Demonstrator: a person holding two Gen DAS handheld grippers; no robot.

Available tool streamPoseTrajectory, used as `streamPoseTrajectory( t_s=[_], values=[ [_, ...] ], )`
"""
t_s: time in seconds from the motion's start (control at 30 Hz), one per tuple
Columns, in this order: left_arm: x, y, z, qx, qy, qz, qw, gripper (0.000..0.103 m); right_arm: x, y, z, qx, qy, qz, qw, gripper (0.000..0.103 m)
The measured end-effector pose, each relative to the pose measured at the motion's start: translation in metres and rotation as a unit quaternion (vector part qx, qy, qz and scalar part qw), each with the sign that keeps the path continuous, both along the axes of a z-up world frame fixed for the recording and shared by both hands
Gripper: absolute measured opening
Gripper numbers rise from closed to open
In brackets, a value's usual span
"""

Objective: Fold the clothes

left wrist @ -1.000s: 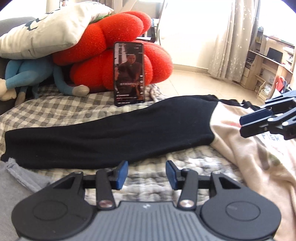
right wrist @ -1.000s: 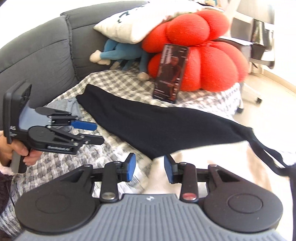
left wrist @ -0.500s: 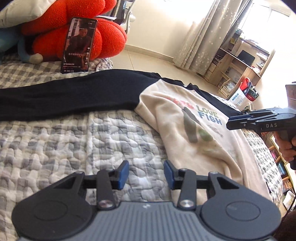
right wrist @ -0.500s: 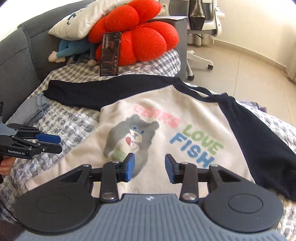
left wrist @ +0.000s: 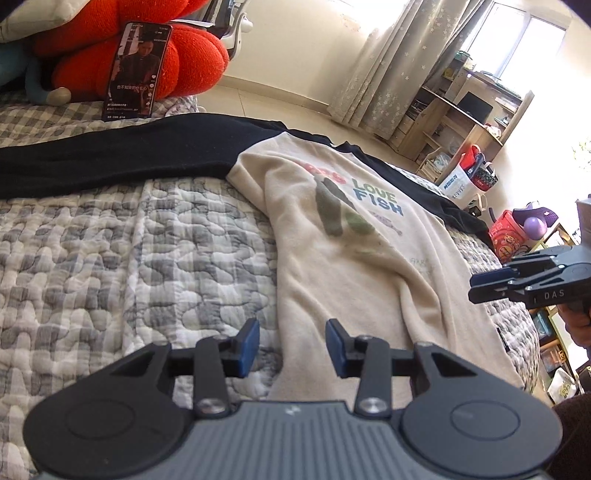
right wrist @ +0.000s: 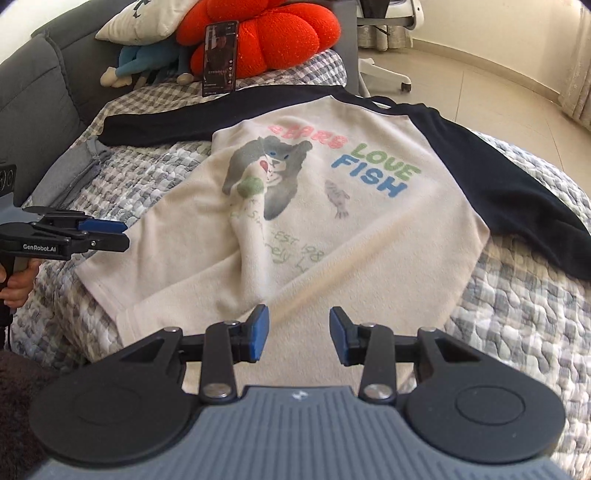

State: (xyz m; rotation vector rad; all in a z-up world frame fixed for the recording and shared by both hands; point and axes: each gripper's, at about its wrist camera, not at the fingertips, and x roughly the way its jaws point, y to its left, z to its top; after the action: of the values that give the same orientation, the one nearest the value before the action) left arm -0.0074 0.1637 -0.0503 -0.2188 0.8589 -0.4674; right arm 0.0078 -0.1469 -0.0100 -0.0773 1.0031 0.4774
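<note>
A cream sweatshirt [right wrist: 332, 229] with black sleeves and a bear print reading "LOVE FISH" lies face up on the quilted bed, with a wrinkled ridge down its middle. It also shows in the left wrist view [left wrist: 362, 258]. One black sleeve [right wrist: 159, 125] stretches left, the other [right wrist: 509, 184] lies to the right. My left gripper [left wrist: 291, 347] is open and empty, above the shirt's left hem edge. My right gripper [right wrist: 299, 336] is open and empty, above the bottom hem. Each gripper shows in the other's view, the left [right wrist: 107, 234] and the right [left wrist: 487, 286].
A phone [right wrist: 220, 59] leans on a red plush cushion [right wrist: 273, 33] at the head of the bed, beside a blue plush toy [right wrist: 144, 62] and a white pillow [right wrist: 144, 18]. A grey garment [right wrist: 74, 173] lies at the left. Shelves and bags [left wrist: 469, 177] stand beyond the bed.
Both grippers have drawn back toward the shirt's bottom hem and lowered. The whole shirt front has come into the right wrist view. Both stay open.
</note>
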Motion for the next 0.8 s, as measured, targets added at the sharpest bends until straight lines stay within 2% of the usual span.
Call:
streamPoseTrajectory(
  t_s=[0.13,0.33,0.5,0.8],
  values=[
    [-0.006,0.002,-0.002,-0.017,0.015,-0.004,0.9997,0.038,-0.017,-0.023,-0.006,0.006,0.021,-0.032,0.999,0.041],
    [-0.014,0.001,-0.003,-0.023,0.028,-0.006,0.9993,0.033,-0.044,-0.052,-0.015,0.056,0.074,-0.069,0.993,0.041],
    [-0.017,-0.001,-0.005,-0.031,0.042,-0.003,0.9986,0.024,-0.057,-0.064,-0.022,0.111,0.111,-0.074,0.985,0.041],
    [-0.027,-0.009,-0.002,-0.019,0.041,0.002,0.999,0.02,-0.075,-0.073,-0.025,0.191,0.149,-0.067,0.968,0.041]
  ],
)
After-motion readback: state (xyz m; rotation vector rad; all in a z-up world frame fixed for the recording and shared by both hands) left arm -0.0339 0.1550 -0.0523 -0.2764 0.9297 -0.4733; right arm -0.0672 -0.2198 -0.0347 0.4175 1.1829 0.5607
